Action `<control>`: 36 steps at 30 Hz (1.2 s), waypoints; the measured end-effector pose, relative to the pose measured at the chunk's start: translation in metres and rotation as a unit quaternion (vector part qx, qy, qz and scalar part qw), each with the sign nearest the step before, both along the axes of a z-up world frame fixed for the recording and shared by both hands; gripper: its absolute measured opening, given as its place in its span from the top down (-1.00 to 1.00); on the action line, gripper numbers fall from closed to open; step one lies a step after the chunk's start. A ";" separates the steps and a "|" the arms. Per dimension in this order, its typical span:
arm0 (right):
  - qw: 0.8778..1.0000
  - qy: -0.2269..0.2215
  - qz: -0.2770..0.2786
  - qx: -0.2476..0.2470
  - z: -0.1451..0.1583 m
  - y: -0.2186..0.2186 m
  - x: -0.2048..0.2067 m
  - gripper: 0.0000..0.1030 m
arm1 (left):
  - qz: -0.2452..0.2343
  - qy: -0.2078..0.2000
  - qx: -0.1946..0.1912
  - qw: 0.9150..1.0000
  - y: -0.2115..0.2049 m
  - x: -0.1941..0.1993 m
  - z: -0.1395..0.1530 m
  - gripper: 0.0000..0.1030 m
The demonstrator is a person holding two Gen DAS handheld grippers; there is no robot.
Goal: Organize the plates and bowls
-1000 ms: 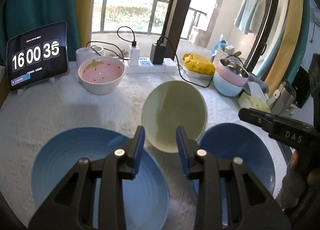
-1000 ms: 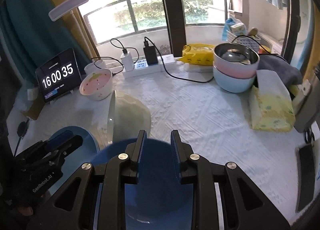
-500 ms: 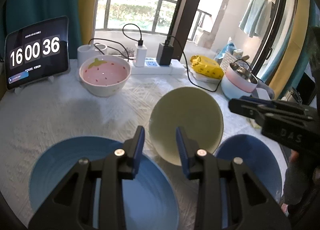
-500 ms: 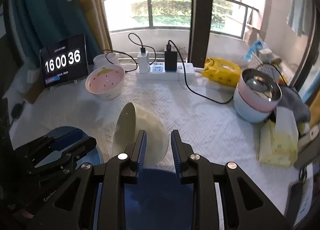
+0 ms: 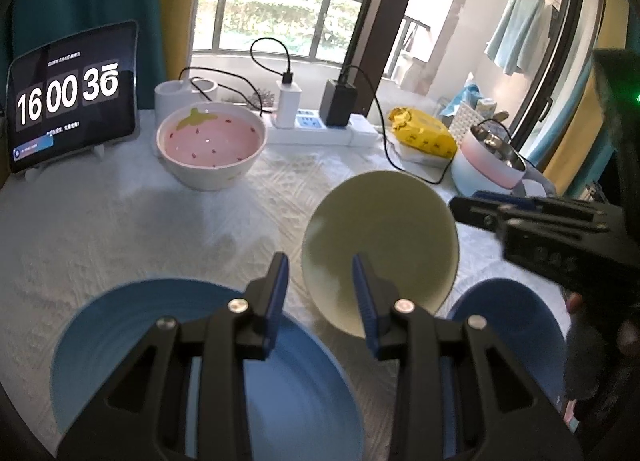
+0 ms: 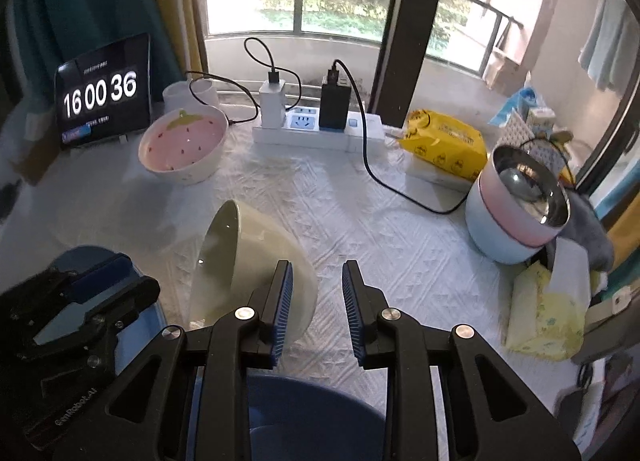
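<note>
Claws both apart, empty, left claw point(image 5: 320, 285) and right claw point(image 6: 316, 293) flanking tilted cream bowl point(image 5: 380, 253).

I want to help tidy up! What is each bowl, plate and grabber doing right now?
cream bowl: tipped on its side, mouth toward the left gripper
strawberry bowl: upright, empty
light blue plate: flat on the cloth, empty
dark blue bowl: upright, partly hidden
steel bowl: nested upright in a pink and pale blue stack
tablet clock: switched on, propped up
left gripper: open, gripping nothing
right gripper: open, gripping nothing
</note>
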State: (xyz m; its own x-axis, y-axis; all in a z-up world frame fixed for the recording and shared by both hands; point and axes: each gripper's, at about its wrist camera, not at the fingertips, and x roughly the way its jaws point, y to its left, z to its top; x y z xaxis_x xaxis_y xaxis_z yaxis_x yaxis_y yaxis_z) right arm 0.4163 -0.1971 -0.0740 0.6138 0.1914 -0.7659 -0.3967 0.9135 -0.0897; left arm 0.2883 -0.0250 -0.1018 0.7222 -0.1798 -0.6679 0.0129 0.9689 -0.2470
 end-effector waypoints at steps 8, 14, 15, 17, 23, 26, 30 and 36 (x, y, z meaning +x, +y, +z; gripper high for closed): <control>0.999 -0.016 0.039 0.011 0.015 0.013 -0.013 0.01 | 0.006 0.012 0.001 1.000 -0.001 0.007 -0.005 0.32; 0.999 0.021 0.047 -0.007 -0.007 0.019 -0.001 0.02 | 0.006 0.019 0.000 1.000 -0.004 0.012 -0.005 0.32; 0.999 0.031 0.043 -0.007 -0.013 0.017 0.003 0.02 | 0.004 0.022 0.000 1.000 -0.005 0.015 -0.006 0.32; 0.998 0.047 0.038 -0.001 -0.021 0.014 0.009 0.03 | 0.003 0.029 0.000 1.000 -0.007 0.020 -0.007 0.32; 0.998 0.063 0.013 0.005 -0.034 0.000 0.022 0.36 | 0.001 0.046 0.000 0.999 -0.012 0.029 -0.015 0.32; 0.997 0.075 -0.003 0.013 -0.039 -0.011 0.032 0.52 | 0.000 0.057 0.000 0.998 -0.014 0.034 -0.021 0.31; 0.996 0.088 -0.019 0.026 -0.046 -0.023 0.040 0.59 | -0.003 0.073 0.003 0.997 -0.018 0.041 -0.028 0.31; 0.994 0.097 -0.030 0.049 -0.049 -0.031 0.044 0.64 | -0.020 0.088 0.000 0.996 -0.025 0.047 -0.037 0.31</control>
